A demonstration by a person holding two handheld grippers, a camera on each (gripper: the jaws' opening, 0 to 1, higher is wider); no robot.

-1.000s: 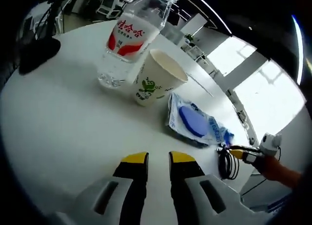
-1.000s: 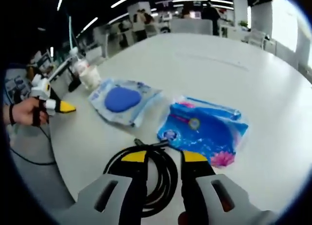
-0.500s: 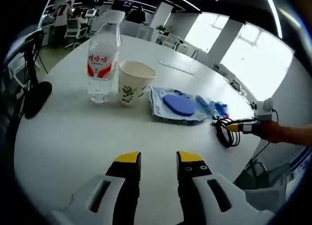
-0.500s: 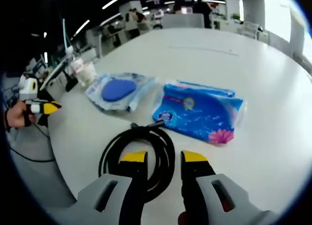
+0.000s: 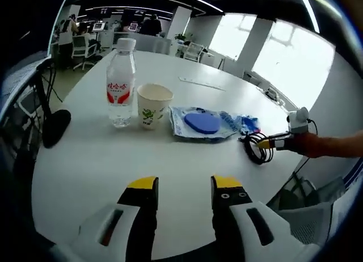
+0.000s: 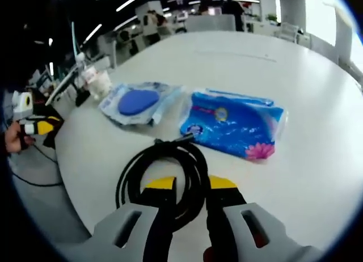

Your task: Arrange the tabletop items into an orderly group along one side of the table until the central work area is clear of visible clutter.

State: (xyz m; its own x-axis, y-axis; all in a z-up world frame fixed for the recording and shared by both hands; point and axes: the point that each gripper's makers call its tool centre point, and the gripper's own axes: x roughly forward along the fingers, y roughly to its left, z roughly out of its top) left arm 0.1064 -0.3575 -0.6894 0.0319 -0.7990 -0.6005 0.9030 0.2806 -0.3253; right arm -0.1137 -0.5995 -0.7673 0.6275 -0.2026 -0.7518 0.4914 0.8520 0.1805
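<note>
In the left gripper view, the left gripper [image 5: 184, 185] hangs above the near edge of the white table [image 5: 85, 160] with its jaws apart and nothing between them. From left to right this view shows a black object [image 5: 55, 127] at the table's left edge, an upright bottle [image 5: 121, 91], a paper cup [image 5: 153, 105] just beside it, a clear pouch [image 5: 202, 124] holding a blue pad, and the black cable [image 5: 255, 148] at the right gripper. The bottle's label and the cup's print are readable here; in the right gripper view the bottle [image 6: 85, 69] and cup [image 6: 100, 84] are small and far off at the left. The right gripper view shows the pouch [image 6: 139, 102] and, to its right, a blue tissue pack [image 6: 235, 124] lying flat, of which the left gripper view gives just a sliver behind the pouch. The right gripper [image 6: 190, 184] has its jaws closed on the cable [image 6: 164, 177], one strand of the coil between the yellow tips. Compared with half a second ago, the right jaws have narrowed onto the cable, and the left gripper has drawn back, its jaws slightly wider. All items lie along the table's near side.
</note>
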